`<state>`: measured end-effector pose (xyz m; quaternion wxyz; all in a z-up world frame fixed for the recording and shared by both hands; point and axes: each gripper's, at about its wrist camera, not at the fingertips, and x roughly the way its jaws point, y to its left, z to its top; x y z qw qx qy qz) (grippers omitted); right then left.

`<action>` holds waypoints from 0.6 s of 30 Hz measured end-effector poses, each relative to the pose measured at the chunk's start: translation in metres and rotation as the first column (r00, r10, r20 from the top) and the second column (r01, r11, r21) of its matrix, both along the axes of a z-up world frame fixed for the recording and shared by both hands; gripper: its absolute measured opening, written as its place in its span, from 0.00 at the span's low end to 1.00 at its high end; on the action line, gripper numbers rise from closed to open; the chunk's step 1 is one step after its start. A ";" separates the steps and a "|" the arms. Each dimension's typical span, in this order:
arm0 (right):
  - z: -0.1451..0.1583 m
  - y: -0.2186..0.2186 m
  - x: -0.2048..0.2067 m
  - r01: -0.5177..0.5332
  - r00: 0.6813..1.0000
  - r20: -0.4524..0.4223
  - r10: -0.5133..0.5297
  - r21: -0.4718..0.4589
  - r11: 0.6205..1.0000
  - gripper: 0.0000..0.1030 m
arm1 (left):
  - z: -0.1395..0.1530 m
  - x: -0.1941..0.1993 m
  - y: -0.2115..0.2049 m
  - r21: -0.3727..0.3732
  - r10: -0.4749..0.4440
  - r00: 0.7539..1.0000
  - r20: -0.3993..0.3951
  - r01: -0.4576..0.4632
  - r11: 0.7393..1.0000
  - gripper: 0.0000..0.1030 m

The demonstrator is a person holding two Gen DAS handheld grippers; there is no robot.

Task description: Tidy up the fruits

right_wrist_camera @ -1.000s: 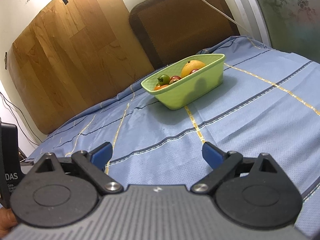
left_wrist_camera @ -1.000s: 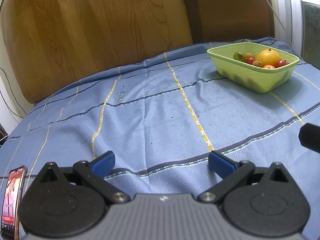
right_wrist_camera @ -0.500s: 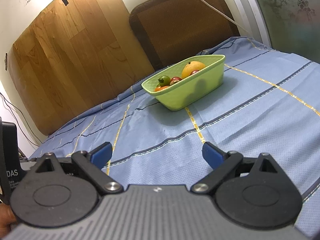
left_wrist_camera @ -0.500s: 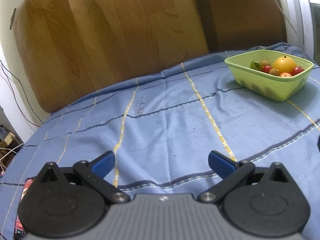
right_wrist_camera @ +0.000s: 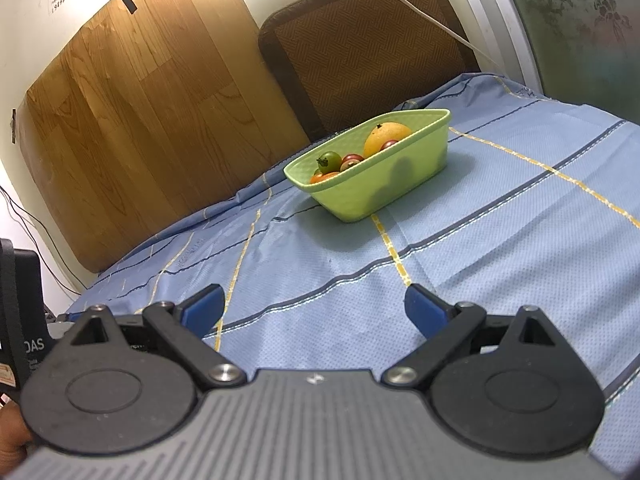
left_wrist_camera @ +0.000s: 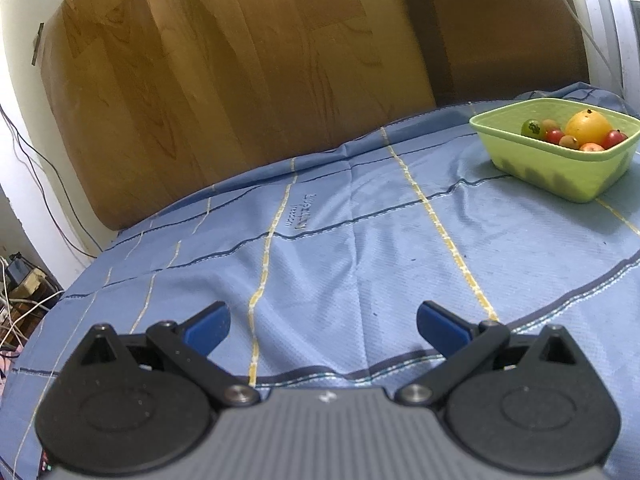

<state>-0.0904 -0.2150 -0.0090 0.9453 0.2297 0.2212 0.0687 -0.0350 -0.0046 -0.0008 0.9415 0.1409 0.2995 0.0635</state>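
Note:
A light green plastic basket (left_wrist_camera: 560,176) (right_wrist_camera: 384,188) stands on the blue cloth, far right in the left wrist view and at centre in the right wrist view. In it lie a yellow-orange fruit (left_wrist_camera: 588,128) (right_wrist_camera: 386,136), a green tomato (left_wrist_camera: 532,129) (right_wrist_camera: 330,161) and several small red and orange fruits (left_wrist_camera: 555,136) (right_wrist_camera: 352,160). My left gripper (left_wrist_camera: 323,324) is open above bare cloth, well short and left of the basket. My right gripper (right_wrist_camera: 314,306) is open too, nothing between its blue fingertips, the basket ahead of it.
A blue striped cloth (left_wrist_camera: 340,248) covers the table. Wooden boards (left_wrist_camera: 224,64) and a brown woven mat (right_wrist_camera: 368,52) lean behind it. Cables and clutter (left_wrist_camera: 20,288) lie off the left edge. A black device (right_wrist_camera: 20,312) and a hand (right_wrist_camera: 12,432) show at lower left.
The left gripper's view has tilted up and swung left: the basket slid further right and the phone at lower left dropped out of view. The right gripper barely moved.

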 end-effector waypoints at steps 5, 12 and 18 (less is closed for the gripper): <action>-0.001 0.000 0.000 0.002 1.000 -0.001 -0.002 0.007 1.000 0.95 | 0.000 0.001 0.000 0.000 -0.005 1.000 -0.004 0.005 1.000 1.00; -0.001 -0.001 -0.001 0.006 1.000 0.004 -0.006 0.013 1.000 0.95 | -0.003 0.000 -0.005 -0.008 -0.022 0.999 -0.025 0.021 1.000 1.00; -0.002 -0.003 -0.002 0.010 1.000 -0.002 -0.010 0.021 1.000 0.95 | -0.003 -0.001 -0.009 -0.011 -0.038 0.999 -0.034 0.038 0.999 1.00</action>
